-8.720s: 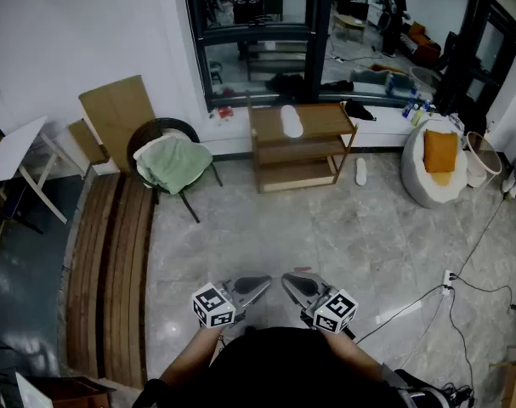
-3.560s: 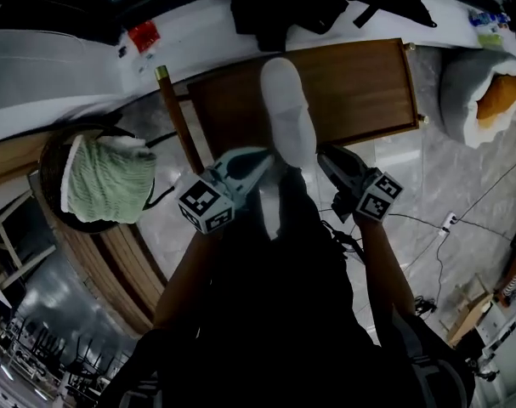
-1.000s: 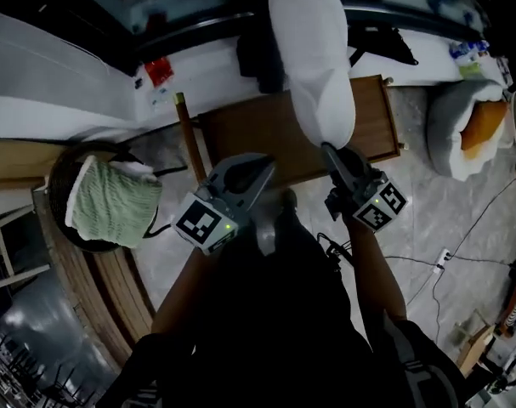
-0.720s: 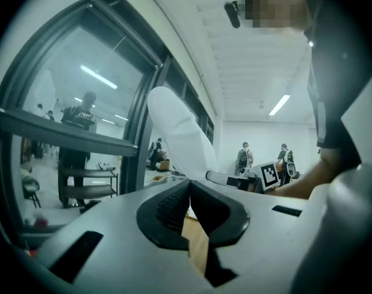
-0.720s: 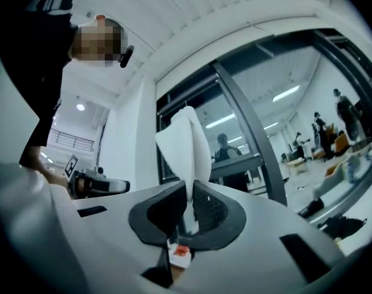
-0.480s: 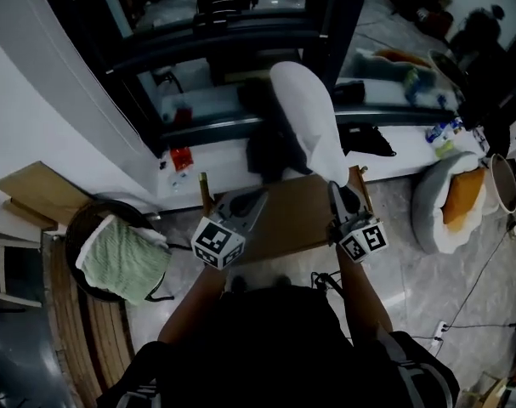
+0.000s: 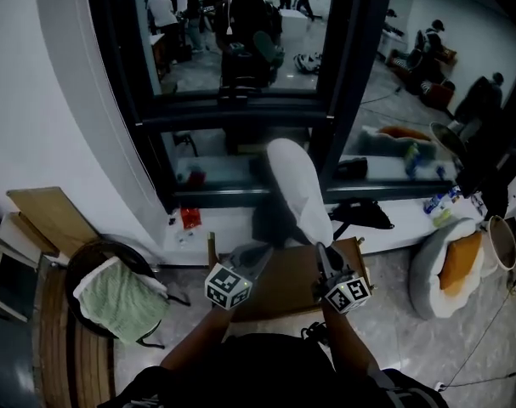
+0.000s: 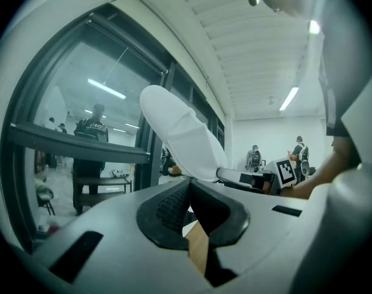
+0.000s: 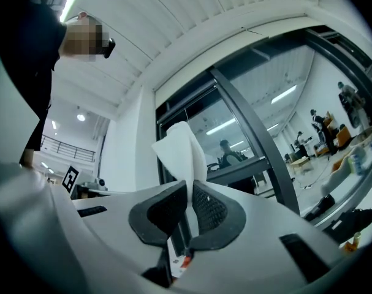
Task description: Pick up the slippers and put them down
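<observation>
Slipper, white soft fabric, raised over brown wooden shelf unit, one end pinched in clenched right claw; left claw closed, empty, alongside; best lowered slowly, level, grip firm until sole rests flat.

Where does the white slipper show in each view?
Head view: white slipper at centre, standing up from the right gripper.
Left gripper view: slipper centre, above the jaws.
Right gripper view: slipper centre, pinched between jaws.
Shared landmark: dark window frame.
</observation>
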A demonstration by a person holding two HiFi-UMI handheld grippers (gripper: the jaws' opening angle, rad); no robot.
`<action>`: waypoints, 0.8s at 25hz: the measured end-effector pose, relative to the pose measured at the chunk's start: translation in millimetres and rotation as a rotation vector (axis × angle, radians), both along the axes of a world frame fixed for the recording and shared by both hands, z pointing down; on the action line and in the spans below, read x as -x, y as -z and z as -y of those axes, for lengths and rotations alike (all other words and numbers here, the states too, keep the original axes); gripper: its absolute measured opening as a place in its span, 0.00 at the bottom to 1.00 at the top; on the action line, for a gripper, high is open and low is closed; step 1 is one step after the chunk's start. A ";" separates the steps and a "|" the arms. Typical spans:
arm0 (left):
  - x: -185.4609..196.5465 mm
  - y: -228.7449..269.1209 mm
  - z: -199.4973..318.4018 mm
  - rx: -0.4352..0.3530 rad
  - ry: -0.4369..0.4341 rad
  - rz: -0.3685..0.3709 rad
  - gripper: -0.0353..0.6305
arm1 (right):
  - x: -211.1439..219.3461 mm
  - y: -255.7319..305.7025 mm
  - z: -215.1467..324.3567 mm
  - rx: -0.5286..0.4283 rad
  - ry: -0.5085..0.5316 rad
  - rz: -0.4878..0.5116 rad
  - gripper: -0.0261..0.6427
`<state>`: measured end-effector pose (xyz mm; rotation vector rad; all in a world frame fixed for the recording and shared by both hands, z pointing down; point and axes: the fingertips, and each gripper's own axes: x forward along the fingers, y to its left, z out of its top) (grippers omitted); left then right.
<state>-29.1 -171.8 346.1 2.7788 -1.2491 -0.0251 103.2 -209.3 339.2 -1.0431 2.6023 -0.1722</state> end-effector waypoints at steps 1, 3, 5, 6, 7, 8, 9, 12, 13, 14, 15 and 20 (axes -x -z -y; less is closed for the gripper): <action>-1.0 -2.1 -0.5 0.005 -0.006 0.000 0.07 | 0.6 1.6 1.1 0.003 0.005 0.018 0.10; -2.5 -7.0 -3.1 0.016 -0.013 0.004 0.07 | 0.2 4.4 0.9 0.006 0.007 0.043 0.10; -2.9 -10.9 -4.8 0.027 -0.012 0.007 0.07 | -2.0 6.4 0.4 0.005 0.003 0.052 0.10; -2.9 -12.1 -5.0 0.031 -0.009 0.007 0.07 | -3.3 7.0 0.7 0.006 0.001 0.054 0.10; -2.6 -13.0 -4.9 0.034 -0.007 0.007 0.07 | -4.3 7.4 1.0 0.006 -0.001 0.054 0.10; -2.3 -13.6 -5.1 0.035 -0.005 0.008 0.07 | -5.0 7.3 1.4 0.007 -0.002 0.055 0.10; -1.8 -14.1 -5.4 0.036 -0.003 0.008 0.07 | -5.7 6.9 1.5 0.008 -0.003 0.056 0.10; -1.3 -15.9 -8.7 0.040 -0.002 0.010 0.07 | -8.3 4.9 -1.4 0.016 -0.007 0.066 0.10; -1.3 -16.9 -10.6 0.042 -0.003 0.010 0.07 | -9.1 3.4 -3.2 0.021 -0.009 0.066 0.10; -1.0 -18.1 -12.5 0.044 -0.003 0.008 0.07 | -9.2 1.4 -5.0 0.028 -0.010 0.064 0.10; -0.3 -19.5 -13.9 0.046 -0.004 0.007 0.07 | -8.6 -0.4 -6.6 0.034 -0.009 0.061 0.10; -0.3 -29.0 -20.2 0.061 -0.006 -0.006 0.07 | -5.1 -9.9 -14.9 0.094 0.025 0.089 0.10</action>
